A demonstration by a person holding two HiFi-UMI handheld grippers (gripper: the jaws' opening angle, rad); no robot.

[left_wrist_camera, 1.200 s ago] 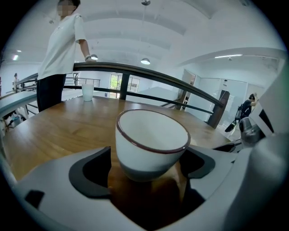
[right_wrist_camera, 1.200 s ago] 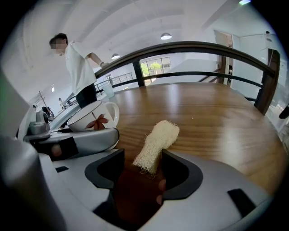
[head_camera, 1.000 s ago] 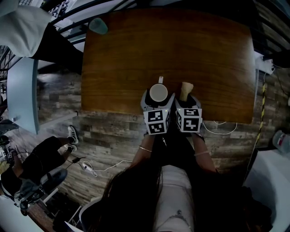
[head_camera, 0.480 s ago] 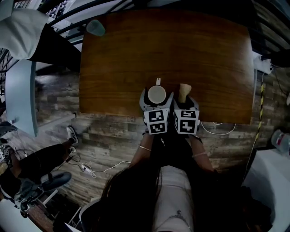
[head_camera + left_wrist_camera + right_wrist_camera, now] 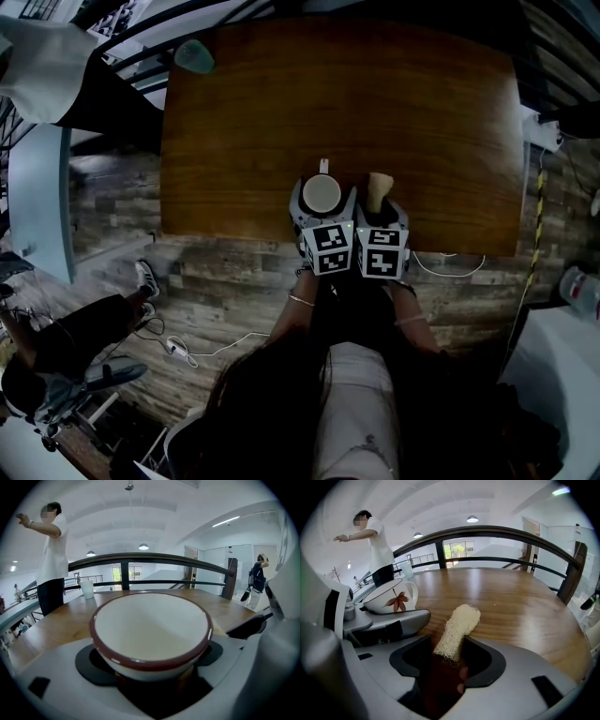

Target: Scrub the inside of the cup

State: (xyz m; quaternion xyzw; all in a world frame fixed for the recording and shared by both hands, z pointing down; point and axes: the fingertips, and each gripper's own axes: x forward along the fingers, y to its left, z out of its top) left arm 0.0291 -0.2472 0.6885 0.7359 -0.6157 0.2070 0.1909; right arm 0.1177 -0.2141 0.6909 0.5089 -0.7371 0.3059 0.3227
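Dark plank flooring [image 5: 234, 272] runs under a brown wooden table [image 5: 422, 112], and a curved black railing [image 5: 154, 560] rings its far side in an open white hall. At the table's near edge the left gripper [image 5: 323, 204] has its jaws closed against the sides of the cup [image 5: 151, 625], one on either side. This white cup has a dark red rim and a red leaf print [image 5: 396, 601] on its wall. Its mouth is tipped toward the left gripper's camera, and its handle [image 5: 324, 166] points away from the person. The inside of the cup looks plain white.

Just beside it, the right gripper [image 5: 382, 211] is clamped on the lower end of a pale, fibrous loofah [image 5: 458, 631]. The rest of the loofah sticks out forward over the tabletop. The two grippers sit side by side, almost touching, with their marker cubes [image 5: 356, 250] toward the person. The loofah is beside the cup, outside it.

At the table's far left corner stands a pale green tumbler [image 5: 195, 56]. Next to that corner stands a person in a white shirt [image 5: 51, 550] with one arm stretched out. Another person [image 5: 257, 581] stands past the railing on the right. A third person [image 5: 66, 347] sits low on the floor side to the left, near a white cable [image 5: 202, 349] lying across the planks.
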